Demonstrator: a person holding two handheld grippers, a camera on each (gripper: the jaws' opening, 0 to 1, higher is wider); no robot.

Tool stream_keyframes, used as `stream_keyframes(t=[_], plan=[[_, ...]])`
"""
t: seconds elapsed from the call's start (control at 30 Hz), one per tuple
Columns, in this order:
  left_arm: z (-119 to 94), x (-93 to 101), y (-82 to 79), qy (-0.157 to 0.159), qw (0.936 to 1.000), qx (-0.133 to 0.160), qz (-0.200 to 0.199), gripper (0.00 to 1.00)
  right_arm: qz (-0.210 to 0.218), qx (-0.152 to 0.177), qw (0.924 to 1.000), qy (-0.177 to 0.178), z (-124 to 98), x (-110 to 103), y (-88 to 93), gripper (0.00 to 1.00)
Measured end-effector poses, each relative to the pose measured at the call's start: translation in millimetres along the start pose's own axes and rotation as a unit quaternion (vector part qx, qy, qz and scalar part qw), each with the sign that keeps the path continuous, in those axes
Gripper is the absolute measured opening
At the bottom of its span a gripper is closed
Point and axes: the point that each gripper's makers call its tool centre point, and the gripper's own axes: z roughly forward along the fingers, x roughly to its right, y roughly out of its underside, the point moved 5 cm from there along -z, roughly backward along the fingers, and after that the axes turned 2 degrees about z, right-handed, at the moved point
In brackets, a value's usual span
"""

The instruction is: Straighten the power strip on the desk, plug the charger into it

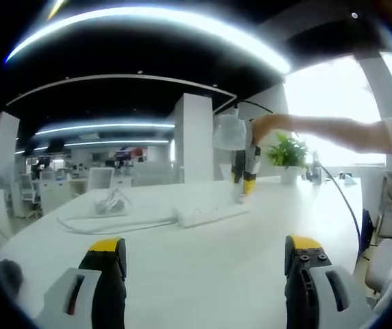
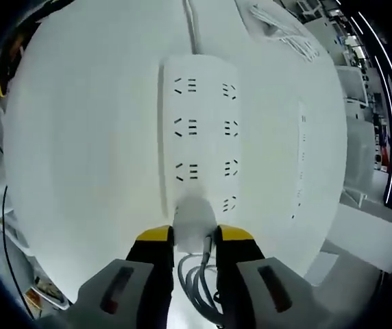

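**Charger at the socket, not yet confirmed seated**

The table (image 1: 203, 267) carries the strip (image 2: 199, 130), lying straight on it with its cable (image 2: 190, 24) running away. The right hand-held gripper (image 2: 194, 236) is clamped on the charger (image 2: 194, 218), pressing it at the strip's near-end socket. The left hand-held gripper (image 1: 206, 250) hangs apart, idle. Straightening looks done; full insertion and letting go remain.
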Motion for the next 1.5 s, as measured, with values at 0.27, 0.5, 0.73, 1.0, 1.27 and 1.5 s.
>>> stream_keyframes(t=[0.27,0.5,0.73,1.0,1.27,1.5], plan=[[2,-0.5,-5.6,-0.001,1.0000,0.005,0.005,0.99,0.006,0.011,0.9996,-0.025,5,-3,3.0,0.20],[8,5.0,0.0,0.005,1.0000,-0.002,0.003,0.99,0.014,0.027,0.9994,-0.017,7,-2,3.8,0.20],[8,6.9,4.1,0.006,1.0000,-0.002,-0.007,0.99,0.009,0.032,0.9994,0.007,6,-5,4.0,0.21],[6,6.4,5.8,0.007,0.9999,-0.013,0.000,0.99,-0.014,0.050,0.9977,0.044,7,-10,3.1,0.23],[5,6.1,6.4,0.005,0.9999,-0.015,0.001,0.99,-0.028,0.068,0.9964,0.043,9,-9,3.4,0.25],[2,5.0,5.4,0.005,0.9999,-0.013,0.001,0.99,-0.021,0.083,0.9951,0.049,13,-7,3.0,0.41]])
